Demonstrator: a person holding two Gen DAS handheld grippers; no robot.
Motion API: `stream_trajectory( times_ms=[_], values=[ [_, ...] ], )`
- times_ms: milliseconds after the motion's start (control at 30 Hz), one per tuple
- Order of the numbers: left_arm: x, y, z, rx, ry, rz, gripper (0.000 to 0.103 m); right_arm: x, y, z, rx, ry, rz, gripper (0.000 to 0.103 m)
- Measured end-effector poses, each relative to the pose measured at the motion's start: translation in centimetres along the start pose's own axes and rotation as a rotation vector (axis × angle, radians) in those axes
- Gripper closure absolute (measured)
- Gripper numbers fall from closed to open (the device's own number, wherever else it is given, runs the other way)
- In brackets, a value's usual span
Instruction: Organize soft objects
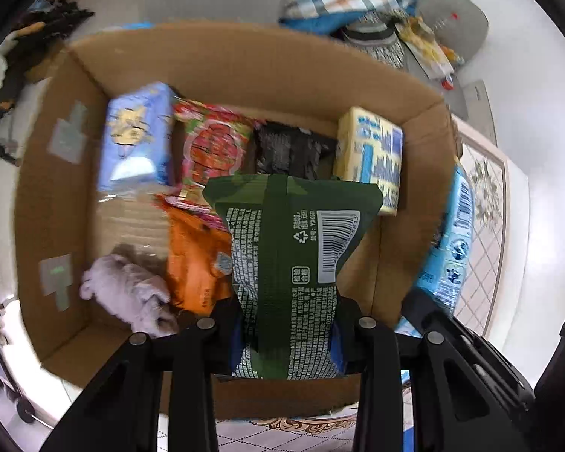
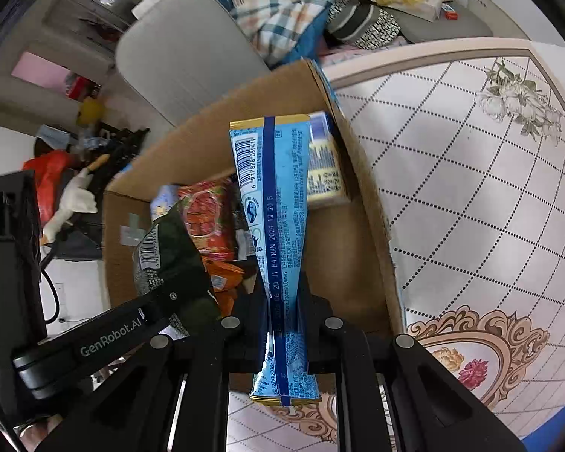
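Note:
My left gripper (image 1: pixel 288 329) is shut on a dark green snack bag (image 1: pixel 293 248) and holds it over the open cardboard box (image 1: pixel 252 64). The box holds a blue tissue pack (image 1: pixel 137 139), a red packet (image 1: pixel 214 143), an orange packet (image 1: pixel 196 260), a black packet (image 1: pixel 290 147), a yellow pack (image 1: pixel 373 150) and a small grey plush toy (image 1: pixel 132 293). My right gripper (image 2: pixel 284 324) is shut on a light blue snack bag (image 2: pixel 278 211), hanging above the right side of the box (image 2: pixel 354 188). The green bag (image 2: pixel 169 260) and left gripper show at lower left there. The light blue bag (image 1: pixel 452 241) shows past the box's right wall.
The box stands on a table with a flowered, diamond-patterned cloth (image 2: pixel 471 188). Behind it are a grey chair (image 2: pixel 184 52) and a heap of plaid cloth (image 2: pixel 282 3) with other clutter. A dark cluttered desk with a white plush toy (image 2: pixel 75 199) lies to the left.

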State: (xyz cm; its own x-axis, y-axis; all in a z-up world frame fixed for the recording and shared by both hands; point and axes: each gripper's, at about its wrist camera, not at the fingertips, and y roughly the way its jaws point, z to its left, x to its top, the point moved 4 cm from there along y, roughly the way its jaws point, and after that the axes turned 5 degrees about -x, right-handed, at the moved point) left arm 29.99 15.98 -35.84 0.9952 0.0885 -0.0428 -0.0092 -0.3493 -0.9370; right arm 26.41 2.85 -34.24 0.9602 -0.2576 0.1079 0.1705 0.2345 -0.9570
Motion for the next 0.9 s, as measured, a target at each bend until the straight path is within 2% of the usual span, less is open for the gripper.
stream_trajectory(
  times_ms=[100,200,233,267,300,333,367,433,467,567,700,800,900],
  values=[
    [-0.4,1.4,-0.3,0.003,0.009,0.055,0.069,0.7,2.0,-0.3,-0.014,0.012,0.012,0.087],
    [-0.7,1.9,-0.1,-0.016,0.000,0.077,0.068,0.5,2.8,-0.6,-0.029,0.017,0.034,0.078],
    [-0.8,1.7,0.0,-0.015,-0.003,0.078,0.067,0.4,2.8,-0.8,-0.041,0.012,0.030,0.071],
    [-0.8,1.6,0.1,-0.014,-0.002,0.074,0.063,0.3,2.6,-0.9,-0.046,0.010,0.027,0.066],
    [-0.9,1.4,0.2,-0.014,0.001,0.068,0.059,0.2,2.5,-1.0,-0.051,0.008,0.025,0.056],
    [-0.9,1.0,0.2,-0.005,0.008,0.058,0.048,0.1,2.4,-1.2,-0.055,0.004,0.028,0.050],
    [-1.0,0.7,0.3,0.001,0.015,0.050,0.041,0.0,2.3,-1.3,-0.055,0.003,0.028,0.048],
    [-1.1,-0.3,0.4,0.026,0.034,0.018,0.034,0.2,2.1,-1.4,-0.067,-0.021,0.031,0.045],
    [-1.3,-0.8,0.4,0.051,0.046,0.005,0.025,0.1,1.9,-1.4,-0.075,-0.034,0.029,0.044],
    [-1.7,-2.3,1.1,0.112,0.074,-0.050,0.009,0.0,0.8,-1.2,-0.108,-0.086,0.026,0.035],
    [-2.8,-4.1,2.1,0.163,0.081,-0.106,0.009,-0.5,-0.9,-0.7,-0.151,-0.167,0.000,0.028],
    [-3.5,-5.3,2.7,0.183,0.080,-0.145,0.009,-1.2,-2.0,-0.1,-0.176,-0.228,-0.009,0.017],
    [-4.2,-6.3,2.5,0.199,0.073,-0.181,0.009,-1.9,-2.8,0.2,-0.193,-0.266,-0.018,0.017]
  ],
)
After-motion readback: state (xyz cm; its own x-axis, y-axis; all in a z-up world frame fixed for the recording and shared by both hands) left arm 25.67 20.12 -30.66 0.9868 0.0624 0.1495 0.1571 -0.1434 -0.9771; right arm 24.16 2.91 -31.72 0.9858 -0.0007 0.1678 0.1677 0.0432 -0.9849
